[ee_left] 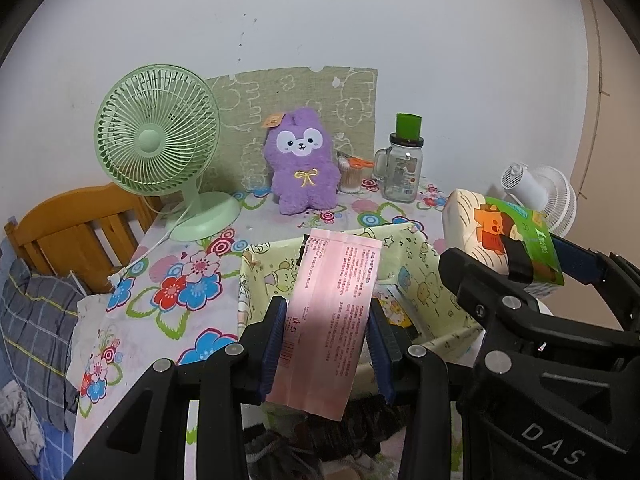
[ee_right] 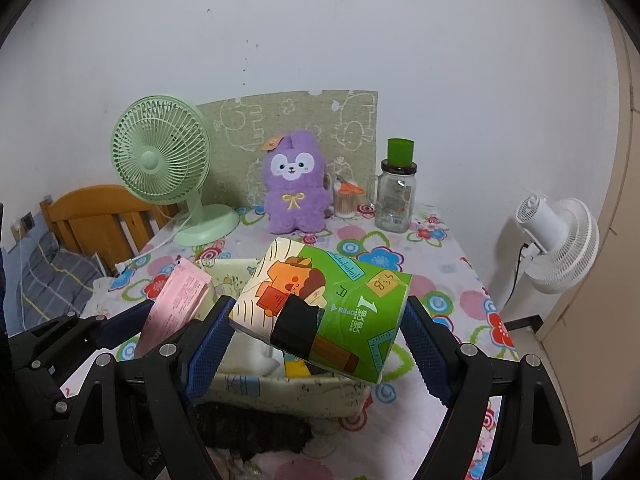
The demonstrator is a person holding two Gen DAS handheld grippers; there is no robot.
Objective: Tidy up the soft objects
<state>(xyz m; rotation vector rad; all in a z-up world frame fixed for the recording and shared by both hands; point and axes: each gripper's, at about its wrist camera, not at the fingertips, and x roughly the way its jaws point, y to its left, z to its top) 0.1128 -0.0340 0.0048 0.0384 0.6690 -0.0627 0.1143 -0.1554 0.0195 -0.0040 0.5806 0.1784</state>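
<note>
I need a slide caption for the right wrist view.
Right gripper holds a green tissue pack above a fabric bin.

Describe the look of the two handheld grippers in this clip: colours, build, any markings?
Both the left gripper and the right gripper are black plastic frames with angular linked arms joined by round silver rivets. The jaws carry blue ribbed pads. White letters "DAS" are printed on the right gripper's body in the left wrist view. No cables, sleeves or hands show.

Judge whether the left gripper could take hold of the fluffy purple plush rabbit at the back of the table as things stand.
Probably not yet: the left gripper is shut on a pink packet, so its jaws are occupied. The path to the purple plush rabbit looks otherwise clear.
</note>
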